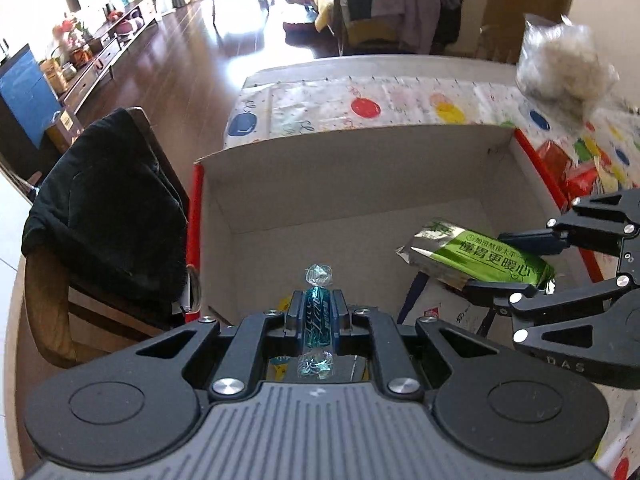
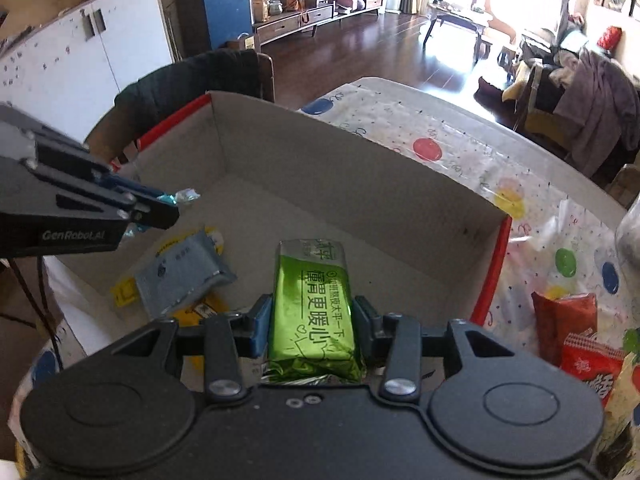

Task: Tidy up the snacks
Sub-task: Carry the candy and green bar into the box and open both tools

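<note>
An open cardboard box [image 1: 360, 168] [image 2: 360, 168] with red outer sides stands on the table. My left gripper [image 1: 317, 304] is shut on a teal twist-wrapped candy [image 1: 318, 320] and hangs over the box's near left part; the same gripper [image 2: 160, 210] and candy [image 2: 180, 197] show at the left of the right wrist view. My right gripper [image 2: 312, 312] is shut on a green foil snack pack [image 2: 312, 304] above the box's near right part. That pack [image 1: 480, 256] and gripper [image 1: 516, 264] appear at the right of the left wrist view.
Inside the box lie a grey-blue sachet [image 2: 184, 272] and yellow packets [image 2: 200, 312]. Red snack bags [image 2: 576, 328] lie on the polka-dot tablecloth [image 2: 440, 136] right of the box. A clear bag of white stuff [image 1: 560, 60] sits at the far right. A chair with a black garment [image 1: 108, 208] stands left.
</note>
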The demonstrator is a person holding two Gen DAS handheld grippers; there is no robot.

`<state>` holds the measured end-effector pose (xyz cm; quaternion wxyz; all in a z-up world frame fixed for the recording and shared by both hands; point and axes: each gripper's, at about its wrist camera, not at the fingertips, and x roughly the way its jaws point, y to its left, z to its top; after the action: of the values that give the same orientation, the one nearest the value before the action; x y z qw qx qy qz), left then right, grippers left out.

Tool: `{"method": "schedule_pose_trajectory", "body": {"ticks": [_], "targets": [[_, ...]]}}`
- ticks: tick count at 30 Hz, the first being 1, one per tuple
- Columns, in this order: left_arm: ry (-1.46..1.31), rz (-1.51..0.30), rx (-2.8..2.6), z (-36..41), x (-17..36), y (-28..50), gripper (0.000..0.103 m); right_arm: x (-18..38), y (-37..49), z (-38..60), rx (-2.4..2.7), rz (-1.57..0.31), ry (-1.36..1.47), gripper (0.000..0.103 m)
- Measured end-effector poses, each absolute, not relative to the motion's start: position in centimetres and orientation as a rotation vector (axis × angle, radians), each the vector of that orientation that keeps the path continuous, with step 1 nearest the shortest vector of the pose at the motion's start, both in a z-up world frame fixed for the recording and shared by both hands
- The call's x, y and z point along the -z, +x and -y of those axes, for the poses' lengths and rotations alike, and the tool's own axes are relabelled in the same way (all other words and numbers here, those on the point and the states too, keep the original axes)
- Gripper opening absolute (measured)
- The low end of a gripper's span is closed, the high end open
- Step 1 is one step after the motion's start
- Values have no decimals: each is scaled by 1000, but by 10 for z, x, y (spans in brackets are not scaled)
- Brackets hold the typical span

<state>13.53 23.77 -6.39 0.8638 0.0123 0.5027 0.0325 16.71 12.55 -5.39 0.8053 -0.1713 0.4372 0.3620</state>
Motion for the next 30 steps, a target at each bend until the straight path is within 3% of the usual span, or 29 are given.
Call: {"method": "schedule_pose_trajectory", "body": {"ticks": [8,21,30], "targets": [[128,-1178,-41,-218,79,144,12,60,161,-129,-786,-943,-402,42],[104,-1167,-60,-217,78,139,13,46,158,-114,-791,-934,-341,42],[43,-1130,-52,-222,67,123,22,22,152,-90,-792,-900,-241,42]]}}
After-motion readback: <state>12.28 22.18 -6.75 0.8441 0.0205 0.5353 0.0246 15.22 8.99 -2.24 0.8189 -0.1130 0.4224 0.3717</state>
